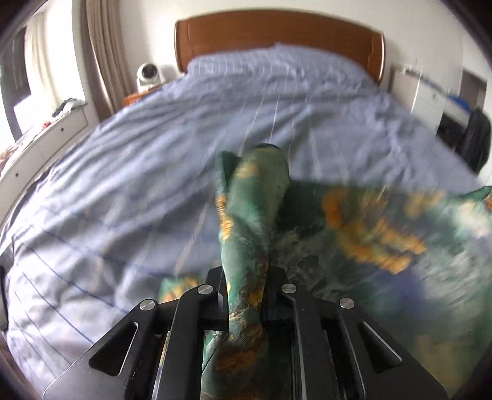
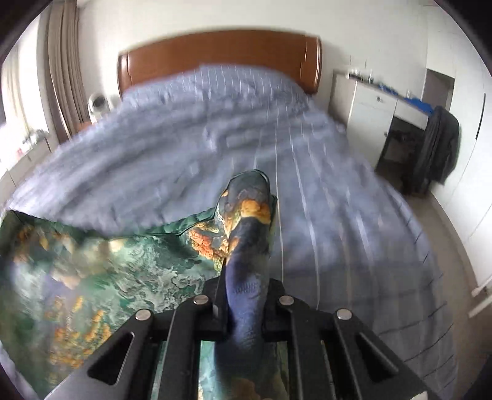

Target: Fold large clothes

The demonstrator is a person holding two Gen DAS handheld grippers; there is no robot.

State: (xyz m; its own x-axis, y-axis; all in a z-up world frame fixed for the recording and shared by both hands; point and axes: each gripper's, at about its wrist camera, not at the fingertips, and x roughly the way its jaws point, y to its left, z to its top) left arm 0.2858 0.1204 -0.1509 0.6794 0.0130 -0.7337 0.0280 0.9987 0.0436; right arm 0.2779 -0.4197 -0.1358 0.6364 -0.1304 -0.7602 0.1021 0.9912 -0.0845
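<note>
the fold looks barely begun, with almost everything still to do. the left tool [image 1: 246, 277] is clamped down on a bunched ridge of the green patterned garment [image 1: 369, 221], the cloth squeezed between its closed fingers and poking out past the tips toward 12 o'clock; from there the fabric spreads out toward 3 o'clock in the left wrist view, blurred by motion and seemingly lifted a little off the bed [image 1: 123, 184]. the right tool [image 2: 244, 286] is likewise closed tight on another pinch of the same garment [image 2: 92, 261], here a darker blue-and-orange part of the print, and the rest of the cloth fans out toward 9 o'clock in the right wrist view. so both tools have an edge or corner each, and the garment hangs stretched between them over the near end of the bed, well short of the wooden headboard [image 1: 276, 27] at 12 o'clock. what seems done: the piece is picked up at two points. what is left, as far as i can judge: spreading it flat on the blue striped cover, then every actual fold, since no neat crease or doubled layer shows anywhere. which part of the garment each tool holds cannot be told through the blur, nor whether the far side already lies on the cover.
</note>
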